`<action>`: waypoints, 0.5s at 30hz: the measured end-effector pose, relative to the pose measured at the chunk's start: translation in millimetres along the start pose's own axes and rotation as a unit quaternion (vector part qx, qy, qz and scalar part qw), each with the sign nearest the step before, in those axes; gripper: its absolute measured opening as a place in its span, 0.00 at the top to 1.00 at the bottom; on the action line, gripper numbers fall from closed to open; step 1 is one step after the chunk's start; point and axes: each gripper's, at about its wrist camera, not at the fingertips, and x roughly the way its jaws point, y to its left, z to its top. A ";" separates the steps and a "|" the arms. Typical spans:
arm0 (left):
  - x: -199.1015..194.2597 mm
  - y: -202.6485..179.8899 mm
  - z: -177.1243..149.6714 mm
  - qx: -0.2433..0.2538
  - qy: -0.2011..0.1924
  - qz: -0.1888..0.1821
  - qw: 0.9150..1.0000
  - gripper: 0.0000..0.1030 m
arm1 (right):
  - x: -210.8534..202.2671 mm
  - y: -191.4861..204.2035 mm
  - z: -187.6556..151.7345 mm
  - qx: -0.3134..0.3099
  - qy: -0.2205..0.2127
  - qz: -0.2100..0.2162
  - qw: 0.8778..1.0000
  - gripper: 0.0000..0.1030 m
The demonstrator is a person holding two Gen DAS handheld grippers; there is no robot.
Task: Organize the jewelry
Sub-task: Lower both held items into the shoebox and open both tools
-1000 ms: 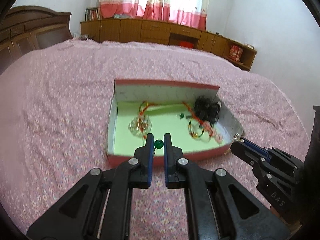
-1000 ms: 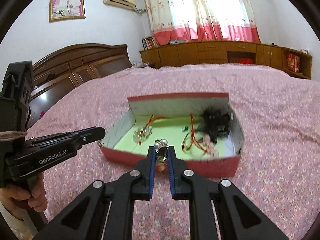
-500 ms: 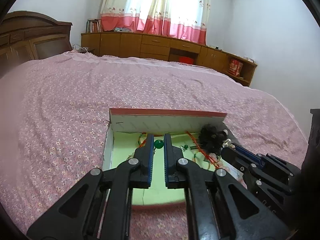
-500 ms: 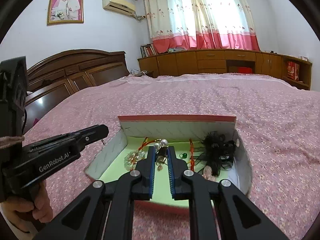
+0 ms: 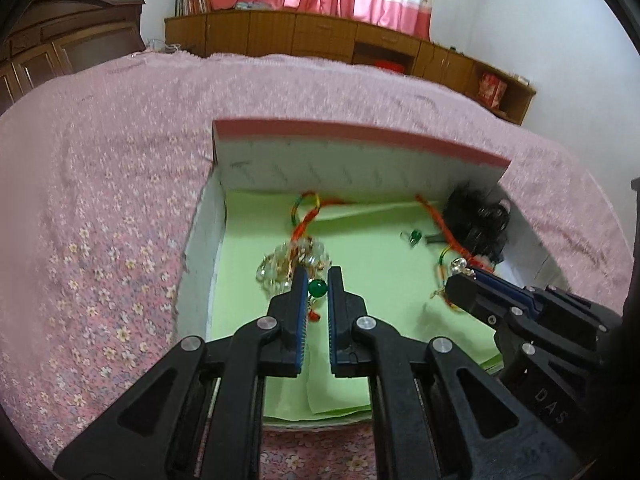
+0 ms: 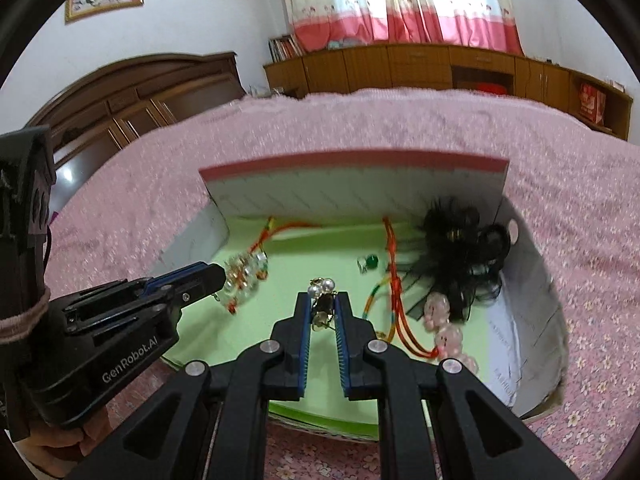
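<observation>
Pink, flower-printed bedspread [image 5: 100,208] filled the left of both views, with a dark wooden headboard [image 6: 132,92] at the upper left of the right wrist frame. On that bedspread sat an open box [image 5: 360,160] with a pink rim, pale inner walls and a light green paper lining. In the left wrist view the left gripper [image 5: 318,280] reached up from the bottom centre over the box's near left part, its jaws pinching a green bead earring [image 5: 318,289] with a small red drop hanging below it. Just beyond its tips lay a clear crystal cluster [image 5: 288,264] tied to a red and yellow cord [image 5: 306,216]. Toward the middle of the lining a small green stud [image 5: 415,235] lay by itself. Right of it ran a second red cord [image 5: 436,216], and a black feathery hair piece [image 5: 476,220] sat in the far right corner of the box. At the lower right of that frame the right gripper [image 5: 460,286] came in over the box's right side. In the right wrist view the right gripper [image 6: 324,312] stood at bottom centre, jaws pinching a pearl and gold piece [image 6: 322,300] above the lining, the pearls poking out past the tips. A string of pink beads [image 6: 444,332] lay to its right near the box's right wall. Along the back wall stood low wooden cabinets [image 6: 420,68] under pink and white curtains [image 6: 400,0].
</observation>
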 end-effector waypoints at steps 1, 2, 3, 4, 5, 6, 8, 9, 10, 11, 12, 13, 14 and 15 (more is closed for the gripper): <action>1.8 -0.1 -1.1 0.000 0.004 0.000 1.000 0.99 | 2.3 -0.7 -1.2 0.000 0.006 0.000 1.000 0.87; 3.1 -0.3 -1.1 -0.001 0.007 0.000 1.000 0.99 | 4.3 -1.5 -2.6 0.001 0.011 -0.001 1.000 0.87; 4.6 -0.6 -1.7 -0.002 0.012 -0.001 1.000 0.99 | 6.0 -2.0 -3.6 0.002 0.016 -0.001 1.000 0.87; 5.9 -1.1 -2.3 -0.004 0.017 -0.001 1.000 0.99 | 7.2 -1.8 -4.0 0.002 0.020 -0.001 1.000 0.87; 6.6 -1.7 -3.0 -0.005 0.019 -0.001 1.000 0.99 | 7.3 -1.7 -4.2 0.001 0.021 -0.001 1.000 0.87; 7.3 -2.1 -3.2 -0.005 0.022 0.001 1.000 0.98 | 7.1 -1.4 -4.5 0.001 0.022 -0.001 1.000 0.86; 7.7 -2.4 -3.0 -0.006 0.027 0.007 1.000 0.96 | 5.9 -2.4 -3.5 0.007 0.023 0.004 1.000 0.86; 8.4 -3.1 -2.9 -0.006 0.028 0.010 1.000 0.94 | 4.8 -3.0 -3.5 0.010 0.024 0.005 1.000 0.85; 6.6 -3.6 -2.6 -0.008 0.028 0.011 1.000 0.93 | 3.1 -3.3 -3.5 0.012 0.023 0.005 1.000 0.83; 6.0 -4.5 -2.0 -0.009 0.028 0.009 1.000 0.90 | 1.5 -3.8 -3.2 0.013 0.021 0.006 1.000 0.79; 4.0 -5.0 -2.0 -0.009 0.026 0.009 1.000 0.86 | -1.5 -4.3 -3.0 0.016 0.019 0.009 1.000 0.75; 0.1 -6.7 -1.3 -0.009 0.022 0.010 1.000 0.84 | -4.0 -4.4 -2.6 0.018 0.017 0.012 1.000 0.73; -3.1 -6.4 -1.2 -0.008 0.019 0.011 1.000 0.81 | -7.6 -4.5 -2.1 0.020 0.014 0.014 1.000 0.72; -5.9 -7.0 -0.7 -0.007 0.016 0.012 1.000 0.80 | -11.2 -4.4 -1.8 0.022 0.010 0.015 1.000 0.72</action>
